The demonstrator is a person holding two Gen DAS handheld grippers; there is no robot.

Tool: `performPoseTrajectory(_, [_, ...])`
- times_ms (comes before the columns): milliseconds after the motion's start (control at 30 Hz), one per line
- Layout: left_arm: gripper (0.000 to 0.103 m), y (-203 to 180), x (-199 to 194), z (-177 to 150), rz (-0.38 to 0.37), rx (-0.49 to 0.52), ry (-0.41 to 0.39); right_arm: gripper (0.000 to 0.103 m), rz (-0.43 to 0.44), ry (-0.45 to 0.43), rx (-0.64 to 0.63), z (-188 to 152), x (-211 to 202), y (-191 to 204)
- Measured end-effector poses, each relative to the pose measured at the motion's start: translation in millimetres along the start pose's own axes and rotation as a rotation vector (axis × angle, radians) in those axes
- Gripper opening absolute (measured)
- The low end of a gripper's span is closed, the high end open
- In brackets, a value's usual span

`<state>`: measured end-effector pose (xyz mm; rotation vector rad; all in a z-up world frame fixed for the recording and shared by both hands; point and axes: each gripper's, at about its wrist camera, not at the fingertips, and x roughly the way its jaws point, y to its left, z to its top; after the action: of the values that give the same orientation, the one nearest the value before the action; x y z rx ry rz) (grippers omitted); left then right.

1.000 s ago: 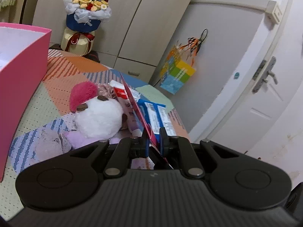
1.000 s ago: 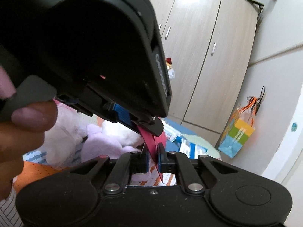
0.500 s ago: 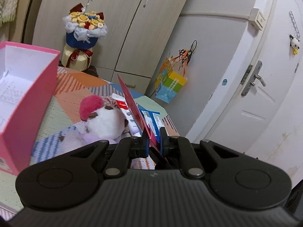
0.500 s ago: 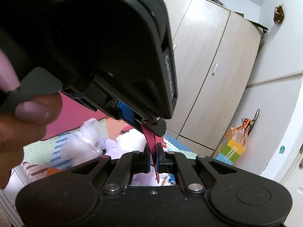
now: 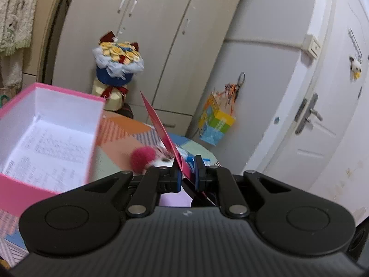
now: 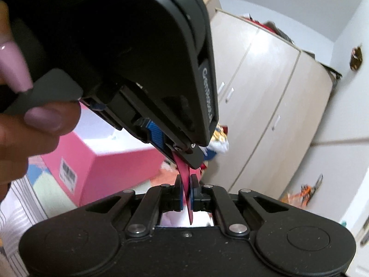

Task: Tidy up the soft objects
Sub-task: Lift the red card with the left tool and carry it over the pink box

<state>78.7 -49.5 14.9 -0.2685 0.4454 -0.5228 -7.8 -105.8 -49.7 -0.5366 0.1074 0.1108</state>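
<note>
The open pink box (image 5: 49, 124) stands on the patchwork-covered bed (image 5: 120, 133), with the white plush toy with a red tuft (image 5: 147, 160) lying just beside it; the plush should be light and compressible, best gripped around its body. The left hand-held gripper (image 5: 186, 175) and right hand-held gripper (image 6: 186, 192) are both clamped on one thin, stiff red card (image 5: 161, 129), held edge-on above the bed.

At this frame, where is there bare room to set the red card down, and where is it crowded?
The pink box is open, with only a printed sheet on its floor. The quilt is bare between the box wall and the pink-capped plush toy. It is crowded beyond the left gripper, where toy and packets bunch.
</note>
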Motion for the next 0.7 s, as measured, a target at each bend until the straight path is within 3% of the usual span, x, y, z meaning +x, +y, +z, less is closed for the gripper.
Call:
performPoseTrajectory(367, [0.009,78,-13,49,0.047,-0.050,-0.022,0.006,0.114,-0.062,0.026,57,56,30])
performPoseTrajectory(700, [0.009,160,24,72,0.112,-0.157,0.006,0.006,0.238,-0.001,0.011,78,141,59])
